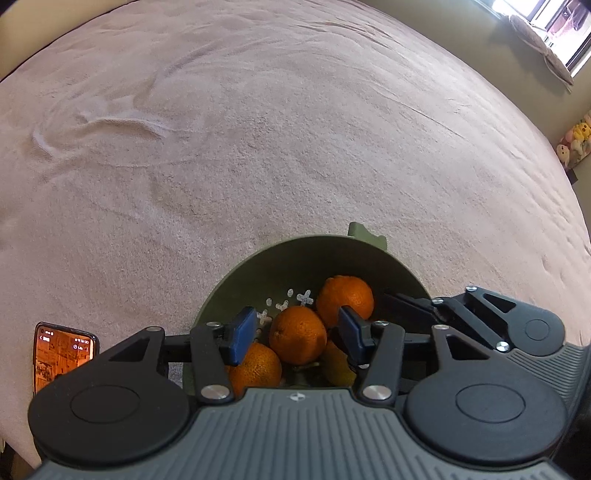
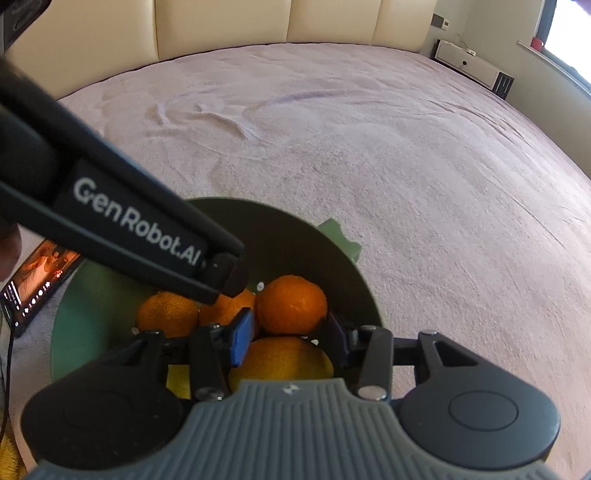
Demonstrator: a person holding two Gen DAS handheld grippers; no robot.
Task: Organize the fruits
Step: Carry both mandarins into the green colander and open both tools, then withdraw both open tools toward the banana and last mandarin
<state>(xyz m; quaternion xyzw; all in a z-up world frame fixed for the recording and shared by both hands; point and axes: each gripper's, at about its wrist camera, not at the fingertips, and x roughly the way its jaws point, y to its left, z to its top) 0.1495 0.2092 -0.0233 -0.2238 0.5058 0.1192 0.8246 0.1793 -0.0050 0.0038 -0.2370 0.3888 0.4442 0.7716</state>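
Observation:
A green bowl (image 1: 258, 266) sits on the pink bedspread and holds several oranges and a yellow lemon. In the left wrist view my left gripper (image 1: 297, 334) hangs open over the bowl, its blue pads on either side of the middle orange (image 1: 297, 334) without gripping it. Another orange (image 1: 347, 299) lies behind, one more (image 1: 258, 365) at the lower left. In the right wrist view my right gripper (image 2: 290, 338) is open above the bowl (image 2: 92, 295), over an orange (image 2: 291, 304) and the lemon (image 2: 280, 360). The left gripper's black body (image 2: 147, 229) crosses that view.
A lit phone (image 1: 62, 350) lies left of the bowl; it also shows in the right wrist view (image 2: 37, 280). The wrinkled bedspread (image 1: 295, 147) spreads ahead. A cream headboard (image 2: 258, 26) stands at the far end. A window (image 1: 546, 22) and plush toys (image 1: 576, 140) are at the right.

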